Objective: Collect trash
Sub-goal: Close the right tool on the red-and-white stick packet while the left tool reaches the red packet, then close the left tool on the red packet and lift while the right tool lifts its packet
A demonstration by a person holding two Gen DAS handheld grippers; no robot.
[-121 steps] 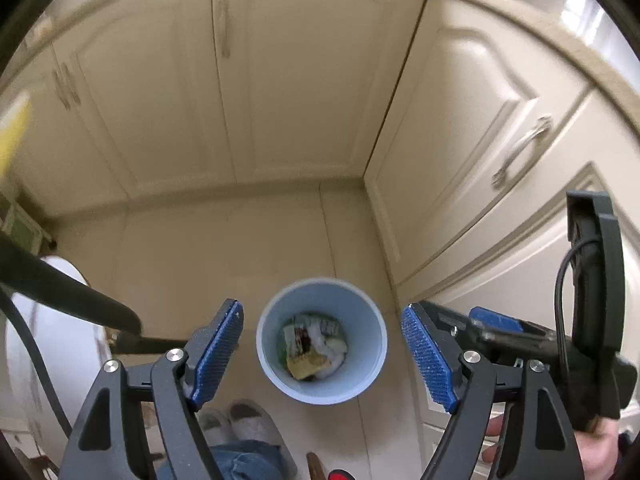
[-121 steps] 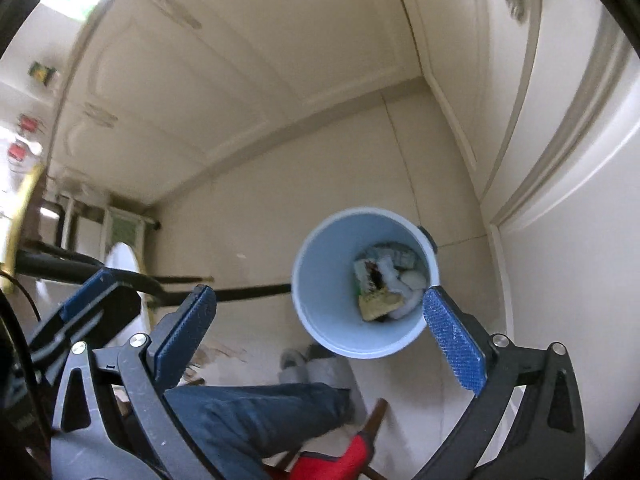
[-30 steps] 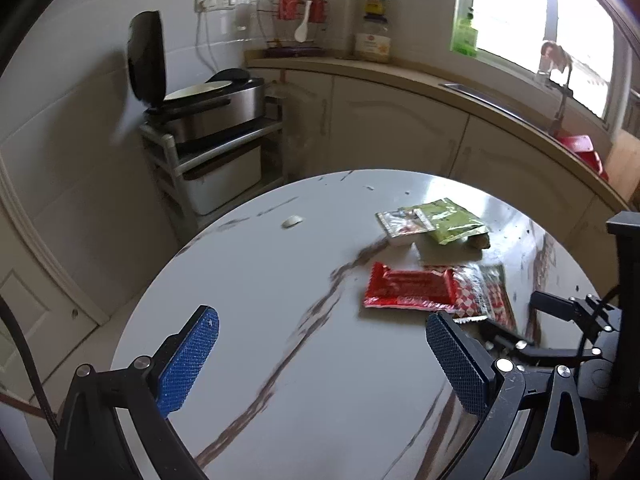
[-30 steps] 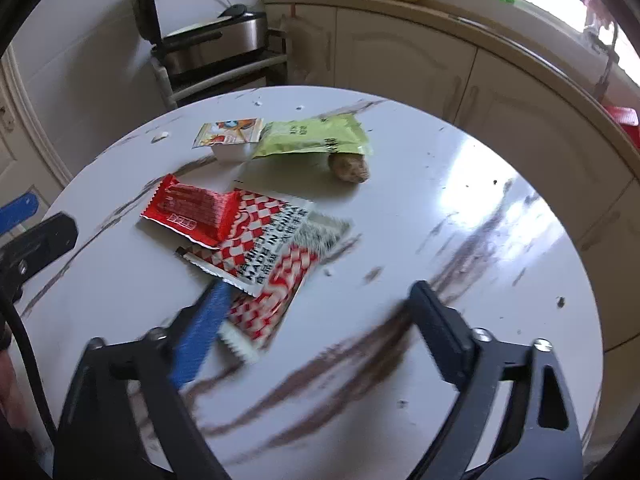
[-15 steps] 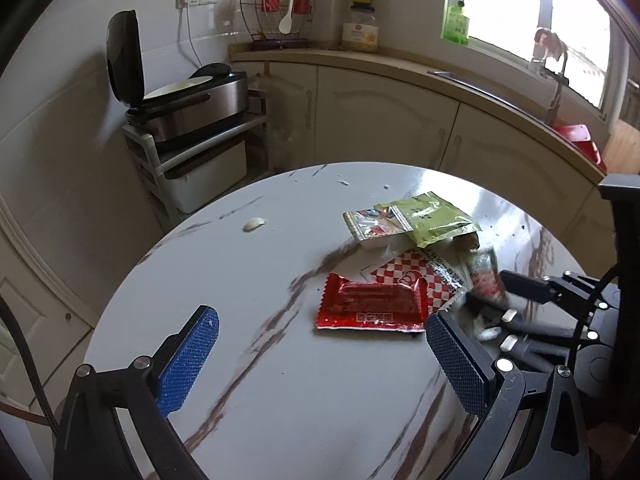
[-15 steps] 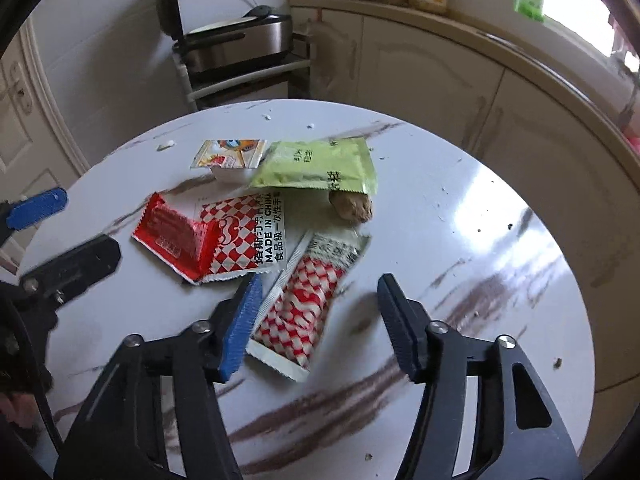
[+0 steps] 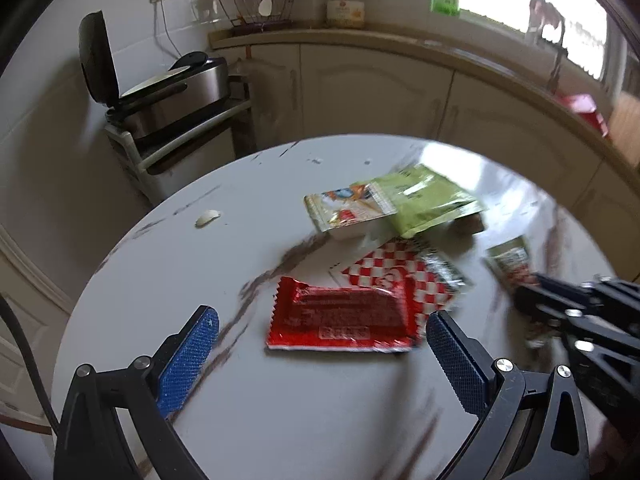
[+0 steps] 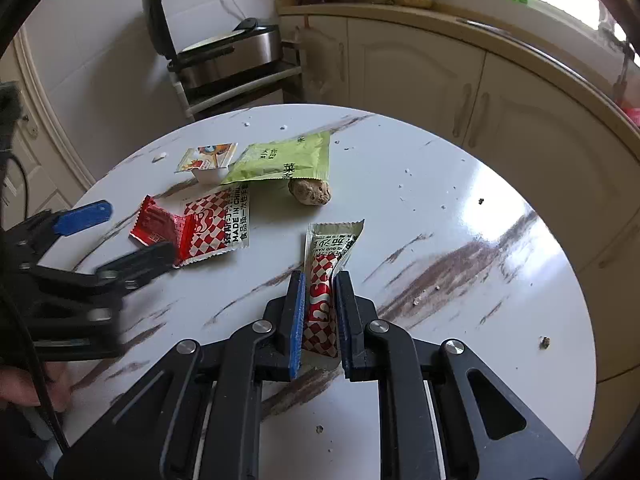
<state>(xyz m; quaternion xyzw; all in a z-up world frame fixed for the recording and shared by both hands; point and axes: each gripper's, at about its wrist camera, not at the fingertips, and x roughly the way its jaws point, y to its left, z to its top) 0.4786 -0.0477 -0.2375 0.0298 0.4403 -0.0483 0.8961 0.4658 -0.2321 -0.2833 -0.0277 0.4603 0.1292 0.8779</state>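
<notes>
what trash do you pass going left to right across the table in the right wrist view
solid red wrapper → small sealed cup → green packet → brown lump → long checkered wrapper, pinched in the right tool. The large checkered wrapper overlaps its neighbours, so it is left out.

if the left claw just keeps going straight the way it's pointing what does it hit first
Most likely the red wrapper, which lies on the table directly ahead between the open left claw's fingers. Depth is hard to judge, so it could meet the tabletop just short of it.
</notes>
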